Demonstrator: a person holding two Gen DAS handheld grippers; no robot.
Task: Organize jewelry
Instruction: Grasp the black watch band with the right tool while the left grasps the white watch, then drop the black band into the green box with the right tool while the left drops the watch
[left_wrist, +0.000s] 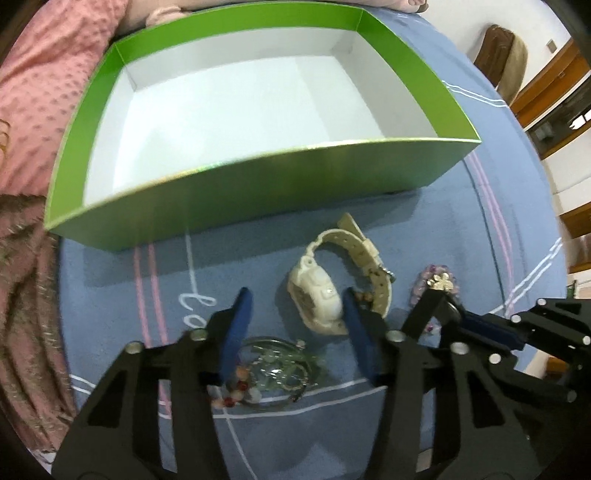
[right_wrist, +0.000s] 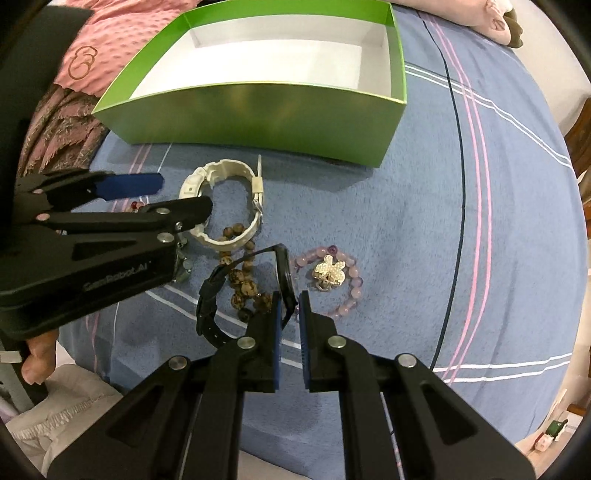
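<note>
An open green box (left_wrist: 258, 192) (right_wrist: 258, 110) with a white inside stands on a blue sheet. In front of it lies a white watch (left_wrist: 317, 295) (right_wrist: 221, 199). My left gripper (left_wrist: 295, 295) (right_wrist: 186, 194) is open and straddles it, with the watch body against the right finger only. Silver bangles and a mixed bead bracelet (left_wrist: 273, 373) lie under that gripper. My right gripper (right_wrist: 290, 302) (left_wrist: 441, 301) is shut on a black watch (right_wrist: 286, 273). Beside it lie a brown bead bracelet (right_wrist: 243, 280) and a pink bead bracelet (right_wrist: 351, 288) ringing a silver flower brooch (right_wrist: 328, 273).
A pink dotted blanket (left_wrist: 37, 92) and a brownish fringed throw (right_wrist: 55, 129) lie left of the box. A person's fingers (right_wrist: 37, 354) hold the left gripper's body. The blue sheet (right_wrist: 480, 221) stretches bare to the right. Wooden furniture (left_wrist: 554, 92) stands beyond the bed.
</note>
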